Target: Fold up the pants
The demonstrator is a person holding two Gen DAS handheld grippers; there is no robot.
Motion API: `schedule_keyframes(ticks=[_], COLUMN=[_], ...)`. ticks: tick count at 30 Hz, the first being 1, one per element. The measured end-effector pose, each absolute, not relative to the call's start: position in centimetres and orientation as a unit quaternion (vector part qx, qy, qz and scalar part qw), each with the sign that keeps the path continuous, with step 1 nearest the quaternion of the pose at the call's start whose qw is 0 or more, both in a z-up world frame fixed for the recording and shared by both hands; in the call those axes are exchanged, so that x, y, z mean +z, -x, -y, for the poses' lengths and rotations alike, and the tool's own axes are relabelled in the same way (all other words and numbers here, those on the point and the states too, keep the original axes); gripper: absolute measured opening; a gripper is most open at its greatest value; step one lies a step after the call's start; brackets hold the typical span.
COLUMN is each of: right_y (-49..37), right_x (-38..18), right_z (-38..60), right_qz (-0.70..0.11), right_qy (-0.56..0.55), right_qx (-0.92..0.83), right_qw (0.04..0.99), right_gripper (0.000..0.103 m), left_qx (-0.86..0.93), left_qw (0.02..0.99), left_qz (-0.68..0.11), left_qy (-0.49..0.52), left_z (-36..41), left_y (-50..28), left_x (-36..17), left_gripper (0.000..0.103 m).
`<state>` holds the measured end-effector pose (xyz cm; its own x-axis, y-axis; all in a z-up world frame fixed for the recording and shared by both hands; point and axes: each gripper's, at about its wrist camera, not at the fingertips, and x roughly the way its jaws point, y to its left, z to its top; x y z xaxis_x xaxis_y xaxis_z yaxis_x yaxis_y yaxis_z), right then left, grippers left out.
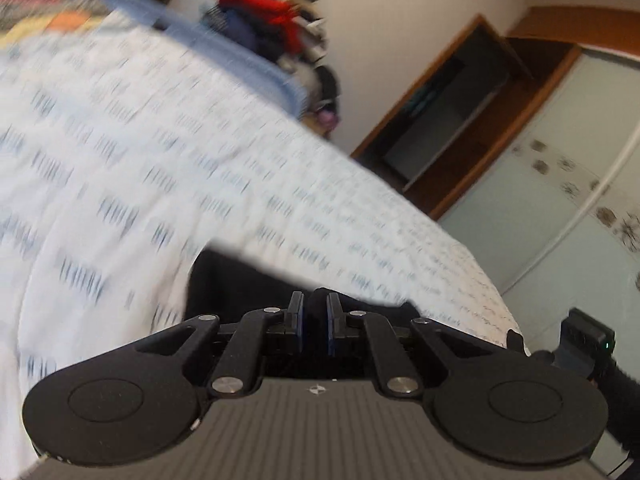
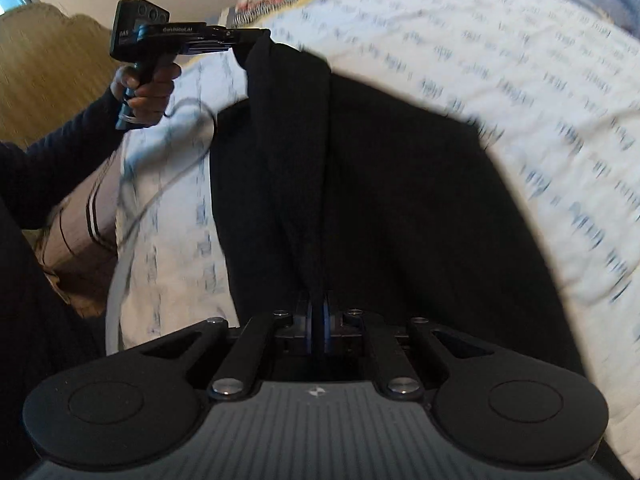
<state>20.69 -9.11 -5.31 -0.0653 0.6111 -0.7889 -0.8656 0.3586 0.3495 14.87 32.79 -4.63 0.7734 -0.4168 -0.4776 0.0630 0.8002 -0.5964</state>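
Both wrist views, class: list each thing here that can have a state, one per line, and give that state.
Left gripper: shut on black pants.
Right gripper: shut on black pants.
Black pants: lifted at one edge between both grippers, the rest draped on the bed.
Bed cover: spread under the pants.
Wardrobe door: open.

Our two wrist cameras sit close over the white blue-printed bedspread [image 1: 160,152], left facing two o'clock, right ten, both showing it.
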Motion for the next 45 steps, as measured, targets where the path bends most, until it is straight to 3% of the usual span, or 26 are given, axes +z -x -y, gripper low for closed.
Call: schedule_keyframes(ticks=[6,11,15,17,18,19,22,29,31,32,34,36,38,41,45], right_y=[-19.4,-18.2,-16.7,-15.7,-15.6,-15.6,-15.3,-14.3,-13.8,-13.4,-12.5,-11.6,-11.2,-13.4,-19.2], right_x=[-6.4,-4.8,-6.4,-7.1,-7.0,-6.9,-7.1,-7.4,-7.2,-6.9,-5.9,-4.8,-3.6,-2.4,-1.2], right_z=[8.1,8.7,7.4,6.9,6.9,7.1,7.5,7.3,7.3,7.5,9.0,11.9,16.9,26.3,37.7], right_qz=[-0.475,-0.441,-0.448,-0.442,-0.440,-0.438,-0.438,-0.427,-0.421,-0.417,-0.397,-0.376,-0.351,-0.349,-0.375], right_qy=[0.141,0.150,0.164,0.187,0.181,0.175,0.163,0.154,0.155,0.151,0.126,0.078,0.000,-0.143,-0.253], right_qx=[0.531,0.528,0.523,0.514,0.511,0.507,0.502,0.483,0.468,0.455,0.424,0.389,0.355,0.290,0.148], right_qw=[0.688,0.710,0.707,0.711,0.716,0.721,0.728,0.749,0.761,0.772,0.804,0.838,0.867,0.879,0.879], right_gripper=[0.005,0.005,0.005,0.006,0.006,0.007,0.008,0.013,0.014,0.018,0.039,0.095,0.100,0.100,0.100], left_qx=[-0.101,-0.091,-0.068,-0.060,-0.052,-0.051,-0.025,-0.073,-0.109,-0.123,-0.156,-0.182,-0.214,-0.261,-0.291], left_qw=[0.856,0.884,0.875,0.868,0.865,0.857,0.850,0.881,0.882,0.881,0.879,0.880,0.879,0.871,0.859], left_qz=[-0.356,-0.323,-0.355,-0.367,-0.378,-0.392,-0.400,-0.354,-0.353,-0.355,-0.363,-0.369,-0.371,-0.378,-0.396], left_qy=[0.362,0.326,0.322,0.328,0.325,0.330,0.342,0.305,0.292,0.286,0.265,0.237,0.211,0.176,0.143], left_z=[-34.7,-34.3,-34.3,-35.0,-35.4,-36.0,-37.8,-32.8,-29.2,-27.4,-23.9,-20.2,-16.7,-11.5,-6.2], left_y=[-12.8,-10.1,-9.9,-9.6,-9.3,-9.1,-7.1,-4.6,-5.7,-6.2,-7.2,-8.0,-8.9,-10.2,-12.7], left_x=[-7.0,-3.6,-5.3,-6.4,-6.7,-7.1,-6.6,-1.5,-1.1,-1.0,-0.8,-0.6,-0.1,-0.1,-1.7], left_gripper=[0.017,0.017,0.017,0.025,0.038,0.042,0.033,0.034,0.041,0.042,0.042,0.043,0.047,0.061,0.064])
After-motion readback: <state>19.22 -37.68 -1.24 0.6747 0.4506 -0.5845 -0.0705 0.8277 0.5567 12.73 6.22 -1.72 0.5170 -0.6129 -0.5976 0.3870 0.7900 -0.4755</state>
